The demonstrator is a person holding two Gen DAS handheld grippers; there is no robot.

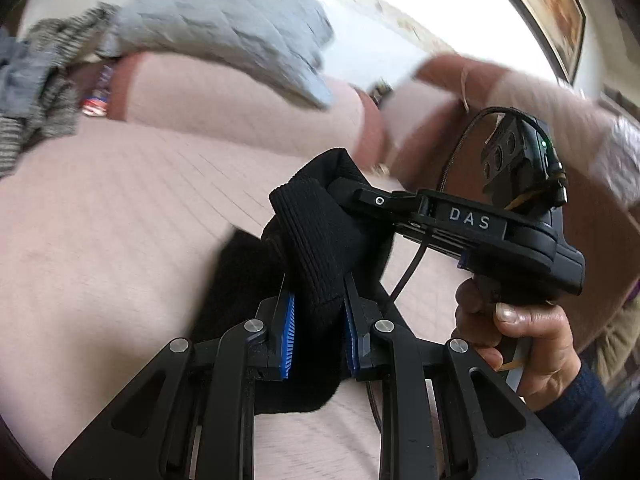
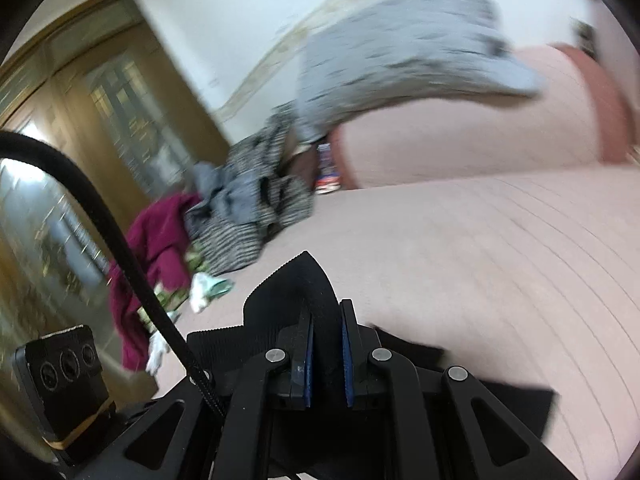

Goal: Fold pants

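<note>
The black pants (image 1: pixel 316 240) have a ribbed waistband and hang bunched above the pink bed cover (image 1: pixel 120 240). My left gripper (image 1: pixel 319 304) is shut on the waistband between its blue pads (image 1: pixel 289 336). My right gripper (image 1: pixel 340 188) is in the left wrist view, reaching in from the right and clamped on the same band just beyond. In the right wrist view my right gripper (image 2: pixel 325 344) is shut on the black fabric (image 2: pixel 292 292), which sticks up past its fingertips. The rest of the pants hang below and are mostly hidden.
A grey quilted blanket (image 1: pixel 224 28) lies over the pink headboard cushion (image 1: pixel 240 108). A pile of striped grey and maroon clothes (image 2: pixel 224 216) lies at the bed's edge. Wooden wardrobe doors (image 2: pixel 100 92) stand beyond it. A framed picture (image 1: pixel 552 8) hangs on the wall.
</note>
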